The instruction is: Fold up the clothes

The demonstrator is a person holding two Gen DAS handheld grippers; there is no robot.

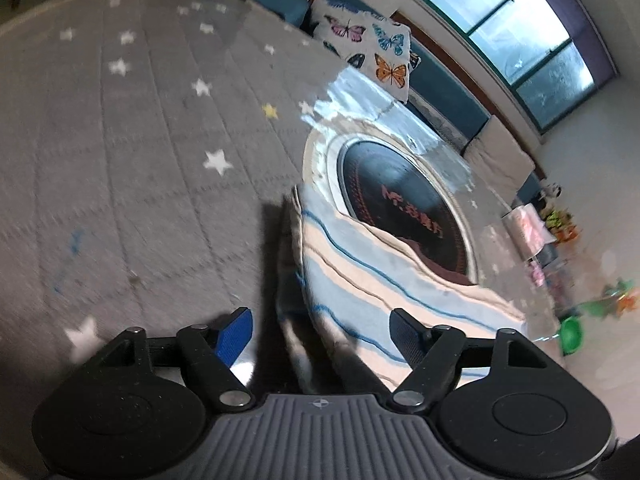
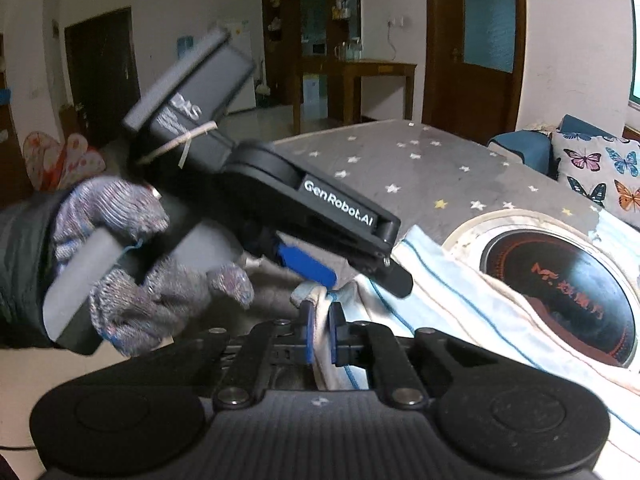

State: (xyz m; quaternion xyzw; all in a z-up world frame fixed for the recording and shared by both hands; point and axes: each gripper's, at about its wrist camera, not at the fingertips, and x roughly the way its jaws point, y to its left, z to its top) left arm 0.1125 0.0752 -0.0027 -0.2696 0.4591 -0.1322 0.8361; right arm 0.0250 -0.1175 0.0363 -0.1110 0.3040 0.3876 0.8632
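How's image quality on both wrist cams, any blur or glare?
Left wrist: motion blur smears the star-print cover, window glare washes the striped garment, and fisheye bends the edges. Right wrist: sharper, though the gloved hand is soft and the room is dim.

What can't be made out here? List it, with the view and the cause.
- Right wrist view: near edge of the striped garment, hidden under the right gripper; its right side, cut off by the frame.
- Both views: red lettering on the dark disc, blurred.
- Left wrist view: floor clutter, motion-blurred.
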